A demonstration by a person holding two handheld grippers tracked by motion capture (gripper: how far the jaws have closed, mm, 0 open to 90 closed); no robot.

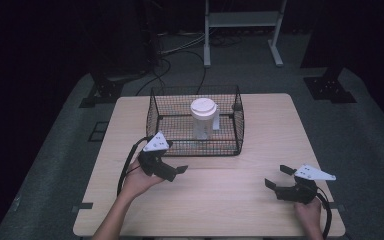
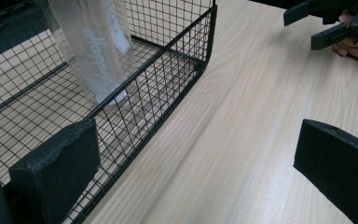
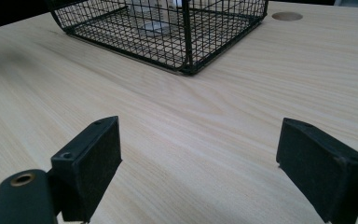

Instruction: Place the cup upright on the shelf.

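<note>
A black wire basket (image 1: 155, 120) stands at the middle back of the wooden table (image 1: 260, 200). Inside it a clear tumbler with a white lid (image 1: 203, 117) stands upright. My left gripper (image 1: 178, 171) hovers just in front of the basket's front left corner, open and empty; in the left gripper view the basket wall (image 2: 168, 74) and the tumbler (image 2: 98, 51) are close ahead. My right gripper (image 1: 276, 176) rests open near the table's front right, nothing between its jaws. The right gripper view looks across bare wood to the basket (image 3: 186, 42).
A round cable hole (image 3: 286, 16) sits in the tabletop beyond the basket's corner. Past the table's far edge are a white frame (image 1: 242, 20), cables on the floor (image 1: 180, 55) and dark stand bases (image 1: 330, 85). Bare wood lies between the two grippers.
</note>
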